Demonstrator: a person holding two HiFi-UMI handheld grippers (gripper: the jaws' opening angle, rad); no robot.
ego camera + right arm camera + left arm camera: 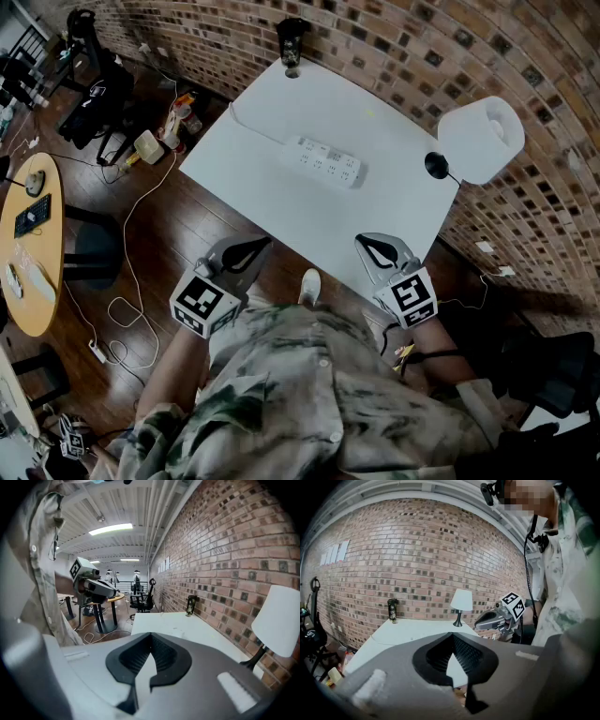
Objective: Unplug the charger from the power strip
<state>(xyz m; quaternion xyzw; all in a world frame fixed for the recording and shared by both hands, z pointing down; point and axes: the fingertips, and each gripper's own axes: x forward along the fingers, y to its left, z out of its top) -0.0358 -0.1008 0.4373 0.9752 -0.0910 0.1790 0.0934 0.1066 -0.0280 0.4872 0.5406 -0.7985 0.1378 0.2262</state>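
A white power strip [328,161] lies in the middle of the white table [281,202], its white cable [251,126] running off to the left. I cannot make out a charger on it from here. My left gripper [263,243] and right gripper [363,239] hover side by side at the table's near edge, well short of the strip. Both are shut with nothing between the jaws. In the left gripper view the closed left gripper [452,635] faces the table and the right gripper [492,619]. In the right gripper view the shut right gripper [151,635] points along the table.
A white lamp [483,139] stands at the table's right corner and a dark can [292,45] at the far edge by the brick wall. A round wooden table [42,248], bags and loose cables [131,281] occupy the floor on the left.
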